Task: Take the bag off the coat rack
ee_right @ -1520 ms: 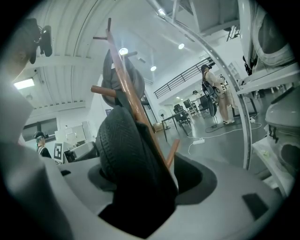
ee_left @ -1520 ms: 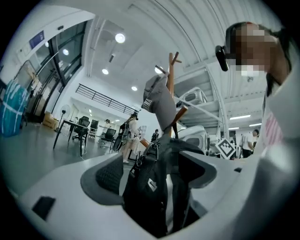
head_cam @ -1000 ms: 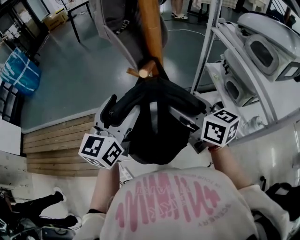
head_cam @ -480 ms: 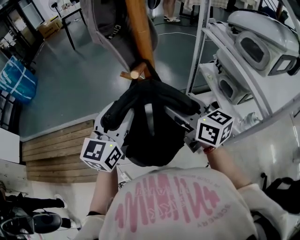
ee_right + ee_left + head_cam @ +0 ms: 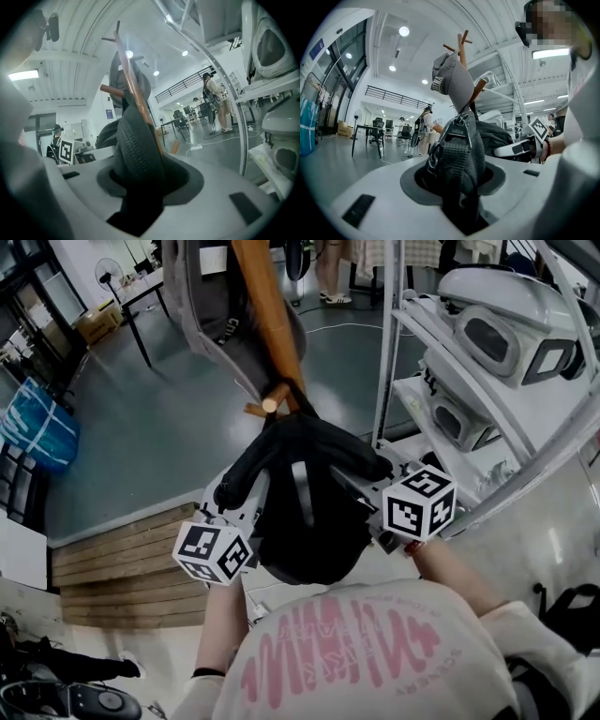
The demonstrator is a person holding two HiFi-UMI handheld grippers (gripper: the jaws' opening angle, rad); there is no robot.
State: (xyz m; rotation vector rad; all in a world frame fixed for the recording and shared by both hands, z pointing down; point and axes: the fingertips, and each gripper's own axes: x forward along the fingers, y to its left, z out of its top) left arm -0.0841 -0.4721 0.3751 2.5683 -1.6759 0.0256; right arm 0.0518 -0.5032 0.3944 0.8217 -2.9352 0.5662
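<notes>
Both claws are closing on the black bag (image 5: 309,521), which hangs at the coat rack (image 5: 267,324).

The left gripper (image 5: 458,185) has a woven strap of the bag, with its metal ring, filling the gap between its jaws as they squeeze in. The right gripper (image 5: 138,187) is nipping the bag's zippered edge the same way from the other side. The two marker cubes, left (image 5: 214,552) and right (image 5: 419,502), flank the bag's rounded body, which hangs between the person's forearms. The top of the bag runs up to a short wooden peg (image 5: 265,406) on the rack's orange-brown pole. From here it looks hooked over that peg, though the fold hides the exact catch. Higher on the pole hangs a grey cloth item (image 5: 211,306). To the right stands a metal shelf frame (image 5: 389,343) holding white machines (image 5: 497,343).
</notes>
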